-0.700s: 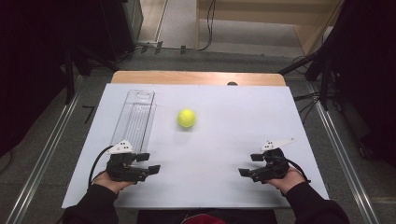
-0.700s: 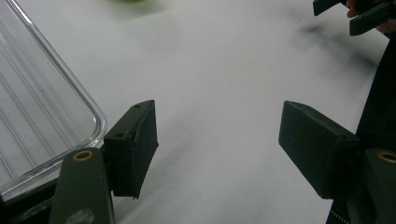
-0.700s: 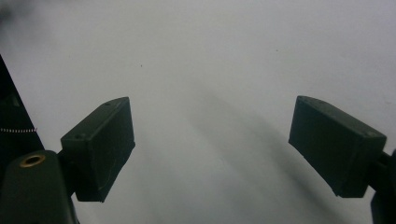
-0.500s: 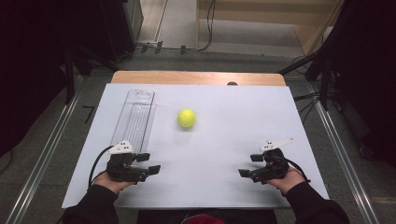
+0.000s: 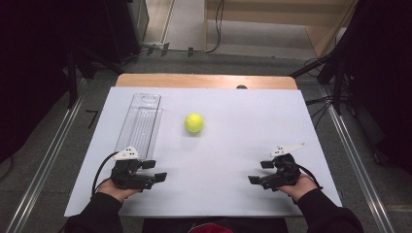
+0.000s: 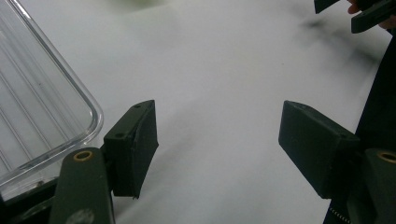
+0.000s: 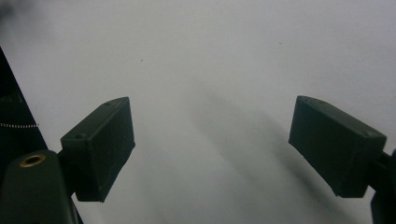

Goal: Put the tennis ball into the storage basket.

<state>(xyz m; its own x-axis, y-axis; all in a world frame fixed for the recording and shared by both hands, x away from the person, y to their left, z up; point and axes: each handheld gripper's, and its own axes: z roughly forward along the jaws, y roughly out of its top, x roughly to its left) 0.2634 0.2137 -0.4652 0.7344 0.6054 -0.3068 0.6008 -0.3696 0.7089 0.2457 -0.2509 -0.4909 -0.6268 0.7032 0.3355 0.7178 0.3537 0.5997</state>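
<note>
Left gripper [image 5: 156,170] and right gripper [image 5: 257,172] gape wide, apparently empty.

The white mat [image 5: 252,145] lies open between both grippers. A clear tray [image 5: 140,121] stands at 12 o'clock of the left gripper [image 5: 156,171] — the ball [image 5: 194,123] sits at 1 o'clock.

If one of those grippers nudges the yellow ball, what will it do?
The yellow ball is round and lies free on the flat white table, so it would probably roll off. It looks like a tennis ball, so likely light and slightly springy. Nothing beside it would stop it.
</note>
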